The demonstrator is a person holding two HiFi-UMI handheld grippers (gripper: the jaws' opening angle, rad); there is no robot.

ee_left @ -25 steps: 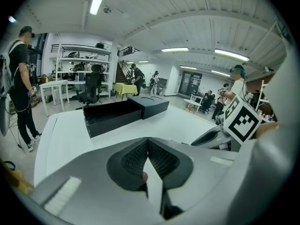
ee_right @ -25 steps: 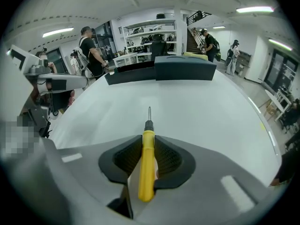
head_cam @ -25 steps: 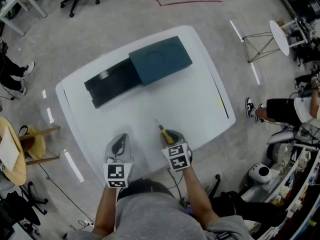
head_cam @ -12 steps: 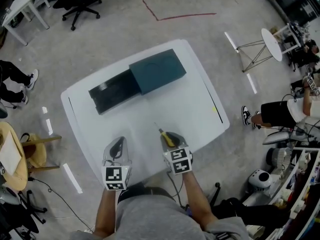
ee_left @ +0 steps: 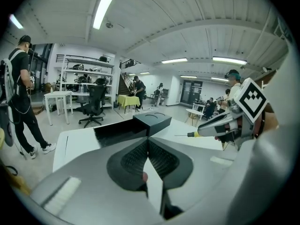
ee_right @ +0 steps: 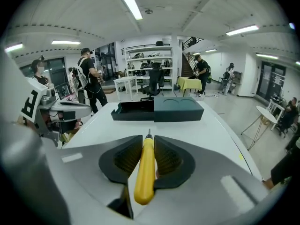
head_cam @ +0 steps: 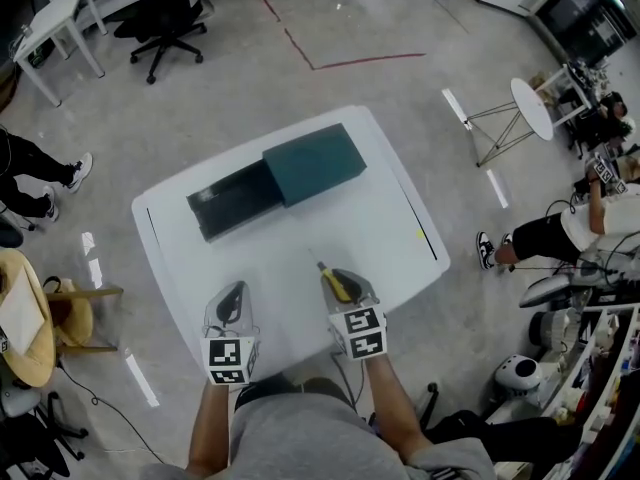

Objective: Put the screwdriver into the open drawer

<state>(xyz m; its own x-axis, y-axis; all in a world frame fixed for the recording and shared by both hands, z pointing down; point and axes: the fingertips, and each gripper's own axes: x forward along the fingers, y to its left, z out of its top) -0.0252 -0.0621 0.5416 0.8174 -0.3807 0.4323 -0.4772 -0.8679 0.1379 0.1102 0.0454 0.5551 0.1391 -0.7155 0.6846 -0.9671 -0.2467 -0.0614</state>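
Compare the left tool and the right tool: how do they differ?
The right tool grips a yellow-handled screwdriver; the left tool holds nothing. The right tool's jaws stand apart around the handle; the left tool's meet at the tips. Both point across the table toward the drawer.

A lab-like workshop: equipment shelves (ee_right: 149, 56), office chairs (head_cam: 165, 13), taped concrete floor (head_cam: 400, 28).
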